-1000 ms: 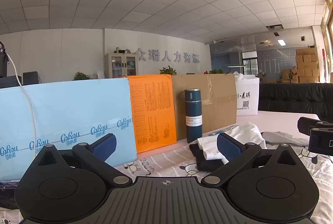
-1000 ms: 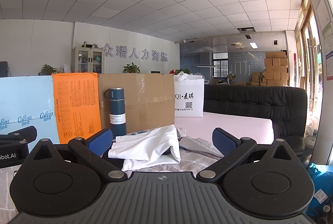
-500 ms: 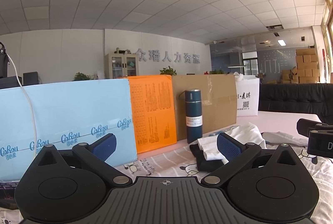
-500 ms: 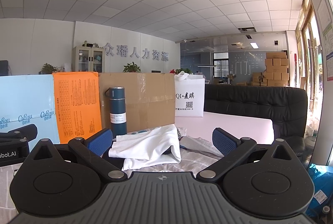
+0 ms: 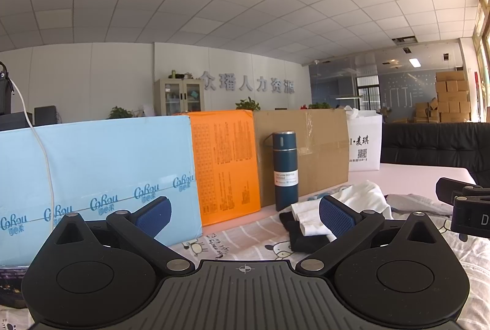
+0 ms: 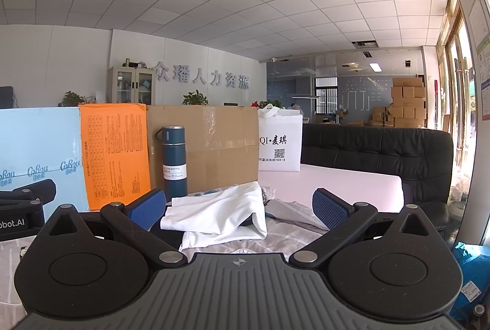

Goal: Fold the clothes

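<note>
- Left gripper [image 5: 245, 216] has its jaws spread wide, nothing between them, hovering low over the cartoon-print sheet [image 5: 245, 241].
- Right gripper [image 6: 239, 204] is the same deal: jaws wide apart, holding nothing.
- The white shirt [image 6: 220, 213] lies crumpled just in front of the blue bottle [image 6: 174, 161], on top of some black clothes [image 5: 301, 236].
- A grey garment [image 5: 410, 202] is spread out to the right of the bottle, past the shirt.
- The bottle stands upright against a cardboard box [image 6: 220, 143].

A white garment [image 6: 223, 212] lies loosely folded and rumpled atop dark clothes [image 5: 301, 235], with a grey piece [image 6: 294, 212] beside it.
</note>
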The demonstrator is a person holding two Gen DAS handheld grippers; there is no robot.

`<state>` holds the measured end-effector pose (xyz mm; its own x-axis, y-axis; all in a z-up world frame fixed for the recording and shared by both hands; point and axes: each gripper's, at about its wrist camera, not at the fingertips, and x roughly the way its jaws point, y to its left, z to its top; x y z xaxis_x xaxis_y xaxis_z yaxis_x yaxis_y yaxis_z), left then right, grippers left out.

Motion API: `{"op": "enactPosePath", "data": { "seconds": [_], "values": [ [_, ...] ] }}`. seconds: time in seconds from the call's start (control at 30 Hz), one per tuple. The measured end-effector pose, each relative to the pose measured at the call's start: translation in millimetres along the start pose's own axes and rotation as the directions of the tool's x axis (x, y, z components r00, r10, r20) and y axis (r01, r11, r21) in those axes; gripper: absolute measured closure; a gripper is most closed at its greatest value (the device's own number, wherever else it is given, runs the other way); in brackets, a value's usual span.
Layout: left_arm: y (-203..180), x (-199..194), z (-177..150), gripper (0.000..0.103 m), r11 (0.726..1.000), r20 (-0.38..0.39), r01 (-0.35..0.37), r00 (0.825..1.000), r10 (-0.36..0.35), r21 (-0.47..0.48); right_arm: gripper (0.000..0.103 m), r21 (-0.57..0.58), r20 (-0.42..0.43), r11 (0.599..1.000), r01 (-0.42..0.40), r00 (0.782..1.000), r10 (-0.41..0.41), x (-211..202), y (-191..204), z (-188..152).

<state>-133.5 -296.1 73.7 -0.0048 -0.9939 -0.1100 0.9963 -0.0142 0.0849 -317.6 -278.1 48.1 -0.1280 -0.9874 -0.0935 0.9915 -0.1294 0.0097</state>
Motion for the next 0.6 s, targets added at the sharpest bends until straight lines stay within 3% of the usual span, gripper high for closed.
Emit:
{"op": "enactPosePath", "data": {
  "seconds": [0.6],
  "values": [
    [0.4, 0.6, 0.0, 0.000, 1.000, 0.003, 0.003, 1.000, -0.003, 0.004, 0.000, -0.002, -0.003, 1.000, 0.001, 1.000, -0.001, -0.3, 0.6, -0.5]
  ]
}}
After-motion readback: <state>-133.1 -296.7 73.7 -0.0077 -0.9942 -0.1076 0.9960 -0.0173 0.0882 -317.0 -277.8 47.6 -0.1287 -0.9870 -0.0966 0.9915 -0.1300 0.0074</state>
